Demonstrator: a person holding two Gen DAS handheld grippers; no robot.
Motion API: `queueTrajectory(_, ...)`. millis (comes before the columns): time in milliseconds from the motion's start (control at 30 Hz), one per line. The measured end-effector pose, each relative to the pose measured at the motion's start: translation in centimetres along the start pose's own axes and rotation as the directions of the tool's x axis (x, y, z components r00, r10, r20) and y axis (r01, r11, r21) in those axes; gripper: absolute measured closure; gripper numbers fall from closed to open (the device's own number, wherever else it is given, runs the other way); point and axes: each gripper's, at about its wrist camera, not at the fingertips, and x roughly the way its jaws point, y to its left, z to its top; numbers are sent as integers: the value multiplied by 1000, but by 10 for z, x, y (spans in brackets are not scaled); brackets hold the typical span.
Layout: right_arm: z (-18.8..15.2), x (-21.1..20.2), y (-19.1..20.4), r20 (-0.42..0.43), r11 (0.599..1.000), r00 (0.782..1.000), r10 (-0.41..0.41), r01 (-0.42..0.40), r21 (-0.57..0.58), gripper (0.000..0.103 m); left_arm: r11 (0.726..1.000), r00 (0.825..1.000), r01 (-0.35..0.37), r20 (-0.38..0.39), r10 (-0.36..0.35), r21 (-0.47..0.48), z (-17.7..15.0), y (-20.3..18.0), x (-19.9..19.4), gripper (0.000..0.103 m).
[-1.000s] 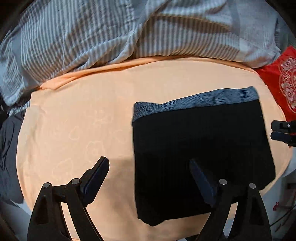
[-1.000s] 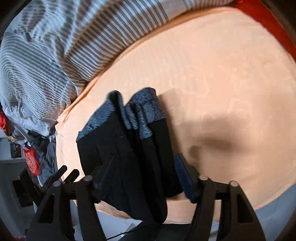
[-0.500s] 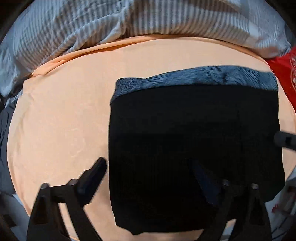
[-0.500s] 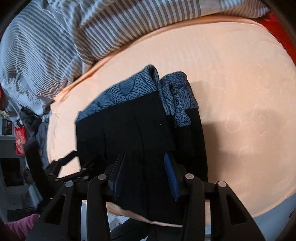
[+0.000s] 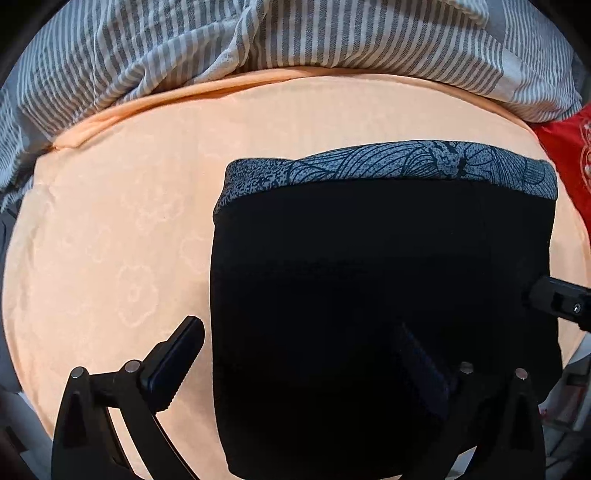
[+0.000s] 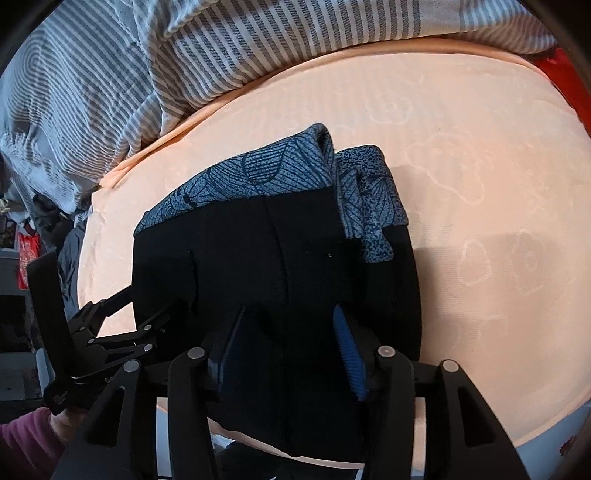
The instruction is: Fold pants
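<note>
The pants point(image 5: 369, 277) are made of a matt black cloth, and a grey-blue knit band point(image 5: 406, 162) printed with leaf lines is seen at their top. The sheet point(image 5: 110, 240) on the bed is a soft peach cloth, smooth, with faint flower shapes pressed into it. The blanket point(image 5: 258, 33) is a thin woven cloth with grey and white stripes, much wrinkled. The left tongs point(image 5: 295, 347) and the right tongs point(image 6: 291, 332) are of matt black plastic with small shiny metal pins; ribbed blue pads point(image 6: 349, 354) are seen on the right ones.
</note>
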Motion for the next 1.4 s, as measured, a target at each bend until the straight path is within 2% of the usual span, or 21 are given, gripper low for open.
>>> queueTrajectory(133, -1, 2, 6, 4, 1000, 1000, 3, -3, -14, 36, 999, 999, 38, -12, -38, -18, 3, 7, 6, 0)
queueTrajectory(200, -1, 3, 10, 4, 1000, 1000, 3, -3, -22, 28, 999, 999, 38, -8, -38, -11, 2, 7, 5, 0)
queueTrajectory(300, 0, 5, 15, 3, 999, 1000, -6, 7, -34, 24, 1000, 1000, 28, 2, -28, -6, -2, 5, 2, 0)
queueTrajectory(567, 0, 4, 13, 18, 1000, 1000, 9, -9, -6, 23, 997, 999, 47, -11, -48, -53, -6, 11, 4, 0)
queueTrajectory(733, -2, 3, 8, 37, 999, 999, 38, -39, 33, 20, 1000, 1000, 13, -4, -13, -19, -5, 3, 1, 0)
queueTrajectory(1033, -6, -2, 3, 69, 993, 995, 73, -78, 86, 20, 999, 999, -32, 31, 33, -31, -10, -4, -4, 0)
queueTrajectory(1133, -9, -7, 2, 66, 989, 995, 77, -85, 125, 20, 999, 998, -45, 41, 46, -8, -10, -4, -7, 0)
queueTrajectory(1267, -20, -16, 1, 58, 988, 998, 38, -46, 148, 19, 995, 996, -82, 45, 80, 49, -16, -9, -15, 0)
queueTrajectory(1400, -35, -25, 0, 47, 990, 998, -34, 27, 141, 19, 994, 996, -82, 34, 80, 70, -25, -12, -21, 0)
